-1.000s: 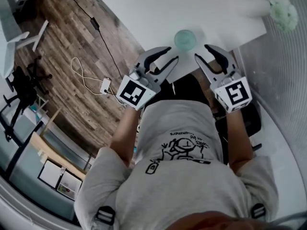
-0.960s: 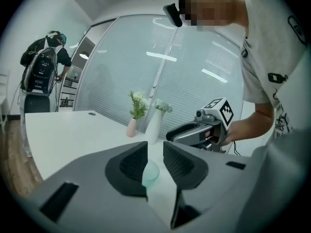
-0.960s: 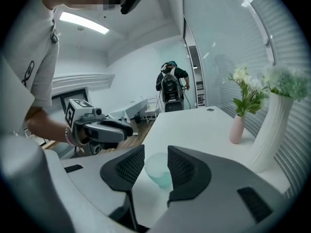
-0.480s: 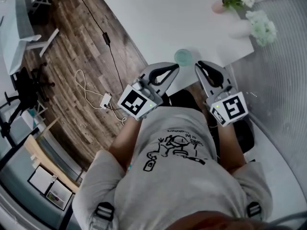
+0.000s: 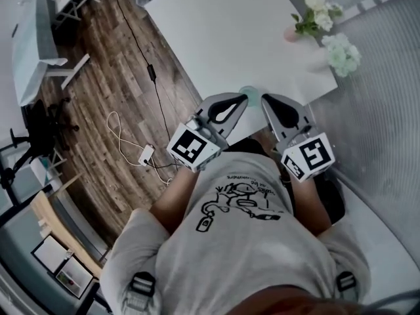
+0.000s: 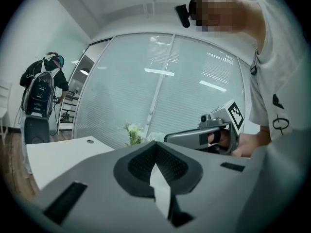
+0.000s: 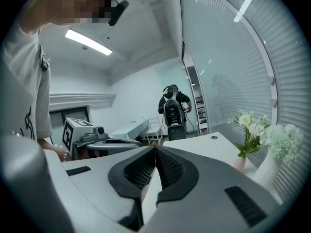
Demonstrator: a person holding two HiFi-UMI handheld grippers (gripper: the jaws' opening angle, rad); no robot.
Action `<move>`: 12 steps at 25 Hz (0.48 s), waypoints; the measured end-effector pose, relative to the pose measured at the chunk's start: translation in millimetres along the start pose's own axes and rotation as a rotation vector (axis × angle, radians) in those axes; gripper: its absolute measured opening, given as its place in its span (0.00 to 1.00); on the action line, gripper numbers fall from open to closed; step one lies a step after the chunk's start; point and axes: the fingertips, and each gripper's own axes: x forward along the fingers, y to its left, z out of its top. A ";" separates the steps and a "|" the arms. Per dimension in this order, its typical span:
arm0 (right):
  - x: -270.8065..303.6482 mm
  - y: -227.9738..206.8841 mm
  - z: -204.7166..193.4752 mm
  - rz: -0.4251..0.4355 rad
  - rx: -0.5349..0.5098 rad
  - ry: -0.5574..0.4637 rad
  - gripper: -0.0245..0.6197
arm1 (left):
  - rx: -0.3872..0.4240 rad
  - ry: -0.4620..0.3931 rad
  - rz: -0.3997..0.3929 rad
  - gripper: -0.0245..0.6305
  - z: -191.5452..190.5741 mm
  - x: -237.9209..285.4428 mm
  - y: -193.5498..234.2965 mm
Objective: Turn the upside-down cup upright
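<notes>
Head view: your left tongs [image 5: 244, 100] and right tongs [image 5: 265, 100], open a second ago, have just closed on nothing and risen. The cup [image 5: 249, 89] sits ungripped at the table [image 5: 216, 31] edge just beyond their tips, orientation unclear.

Office: glass partition [image 6: 160, 81], white table [image 5: 223, 31]

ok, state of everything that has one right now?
left gripper: shut, empty
right gripper: shut, empty
cup: on the table's near edge, mostly hidden by the grippers; upright or upside-down, cannot tell
pink vase: upright, flowers in it
white vase: upright, flowers in it
</notes>
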 end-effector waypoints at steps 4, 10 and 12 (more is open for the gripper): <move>-0.6 12.5 22.1 -0.002 -0.032 -0.022 0.10 | -0.007 -0.026 0.007 0.04 23.8 -6.8 -0.6; 0.5 19.9 52.0 -0.007 -0.075 -0.056 0.10 | 0.009 -0.053 0.037 0.04 58.8 -4.7 1.1; 1.0 23.5 61.2 -0.008 -0.091 -0.063 0.10 | 0.017 -0.051 0.032 0.04 66.6 -7.1 -0.8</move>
